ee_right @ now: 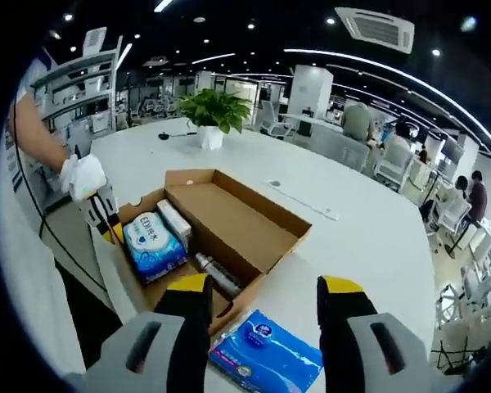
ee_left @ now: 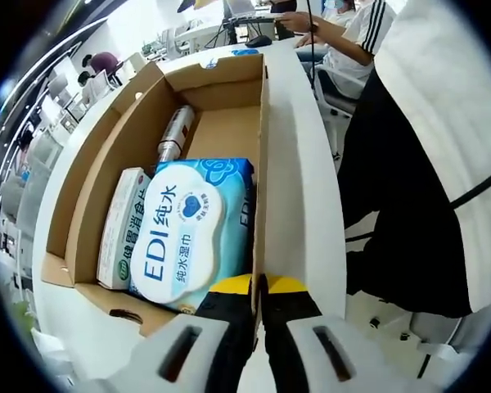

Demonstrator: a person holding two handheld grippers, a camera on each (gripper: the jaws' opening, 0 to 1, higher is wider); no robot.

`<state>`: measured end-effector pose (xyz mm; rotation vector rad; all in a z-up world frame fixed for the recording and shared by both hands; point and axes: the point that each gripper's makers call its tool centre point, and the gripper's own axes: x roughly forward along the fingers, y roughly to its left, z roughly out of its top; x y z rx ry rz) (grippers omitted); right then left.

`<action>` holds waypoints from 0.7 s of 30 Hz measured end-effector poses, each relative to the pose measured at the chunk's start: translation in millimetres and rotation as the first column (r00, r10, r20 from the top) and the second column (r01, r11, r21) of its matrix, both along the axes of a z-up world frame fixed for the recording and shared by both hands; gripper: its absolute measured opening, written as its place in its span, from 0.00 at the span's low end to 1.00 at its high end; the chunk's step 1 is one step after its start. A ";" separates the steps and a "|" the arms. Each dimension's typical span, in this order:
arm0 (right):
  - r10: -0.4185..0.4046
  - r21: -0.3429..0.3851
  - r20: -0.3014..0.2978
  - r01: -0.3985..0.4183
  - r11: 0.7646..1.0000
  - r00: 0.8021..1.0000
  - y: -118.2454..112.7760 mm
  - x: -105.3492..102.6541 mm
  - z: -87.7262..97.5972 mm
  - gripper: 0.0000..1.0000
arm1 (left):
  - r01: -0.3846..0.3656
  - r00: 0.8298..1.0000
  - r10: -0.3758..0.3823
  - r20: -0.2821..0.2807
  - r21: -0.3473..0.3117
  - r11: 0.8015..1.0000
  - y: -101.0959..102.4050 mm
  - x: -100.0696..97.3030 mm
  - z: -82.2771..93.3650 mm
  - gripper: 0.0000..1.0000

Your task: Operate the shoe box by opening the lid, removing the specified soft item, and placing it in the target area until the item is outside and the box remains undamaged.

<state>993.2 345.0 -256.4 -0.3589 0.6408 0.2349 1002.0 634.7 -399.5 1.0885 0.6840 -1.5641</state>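
L gripper [ee_left: 259, 304] was pinched on the box wall [ee_left: 260, 164] — should've kept that steady. R gripper [ee_right: 263, 296] hung wide open, empty, above blue pack [ee_right: 266, 358]; wipes pack [ee_left: 198, 229] sat w/in box.

the box [ee_right: 229, 221] is open on top, its far half bare, while the wipes pack [ee_right: 151, 243], a carton [ee_right: 173, 223] and a can [ee_right: 215, 276] crowd the near end. the left claw [ee_left: 260, 288] pinches the box's wall beside the wipes. a blue pack [ee_right: 266, 350] lies on the surface [ee_right: 368, 221] under the right claw [ee_right: 266, 296]; beyond the box the surface is free up to a plant [ee_right: 214, 110].
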 end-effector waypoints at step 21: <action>0.105 0.208 0.027 -0.108 0.972 0.994 63.9 11.8 11.0 0.68 | 0.002 1.000 -0.002 0.013 -0.008 1.000 0.4 1.4 -1.3 0.03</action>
